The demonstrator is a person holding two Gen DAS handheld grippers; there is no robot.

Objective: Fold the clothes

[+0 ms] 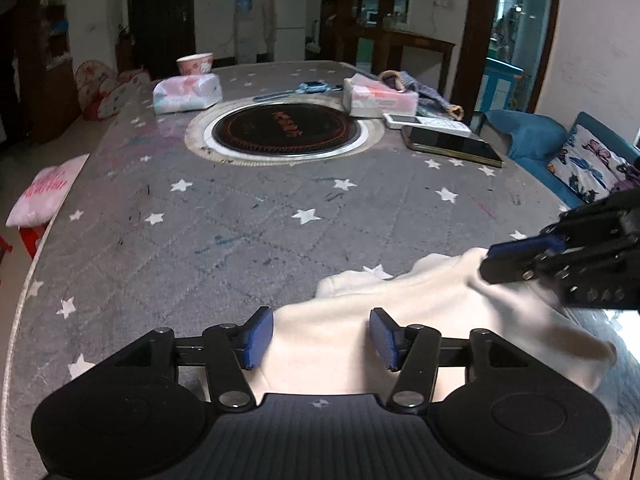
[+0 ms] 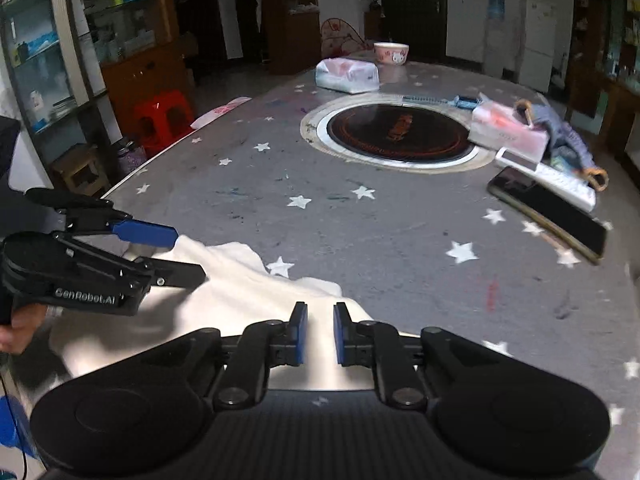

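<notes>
Counted on one grey table (image 1: 200,220) printed with white stars: one white garment (image 1: 400,300), two grippers, two tissue packs, two phones, one bowl, one round black cooktop. Garment spread in loose folds at the near edge of the table, under and between both tools. Left gripper (image 1: 320,320) held low over the cloth with blue pads standing wide apart, fabric showing in the gap and neither pad pressing on it. Printed in white on that gripper's black side, as caught by the right wrist camera: "GenRobot.AI", with part of a hand (image 2: 20,328) wrapped around the grip below it. Right gripper (image 2: 320,308) set at the garment's far right corner, pads drawn narrow with a slim gap left; impossible to tell whether any cloth was pinched there. Farther back, cooktop (image 1: 286,128) sunk in the middle of the table, ringed in orange, with orange writing across its centre too blurred to read. One soft tissue pack (image 1: 187,92) to its left, a second tissue pack (image 1: 378,98) with red print to its right, wording illegible on both. Just beside the second pack, a white phone (image 1: 424,121) touching a larger dark phone (image 1: 452,144). Behind the first pack, a pink bowl (image 1: 195,63) bearing a cartoon cat face. Off the table's left edge, one pink bag (image 1: 46,190) with unreadable red lettering, and one red stool (image 2: 164,116).
</notes>
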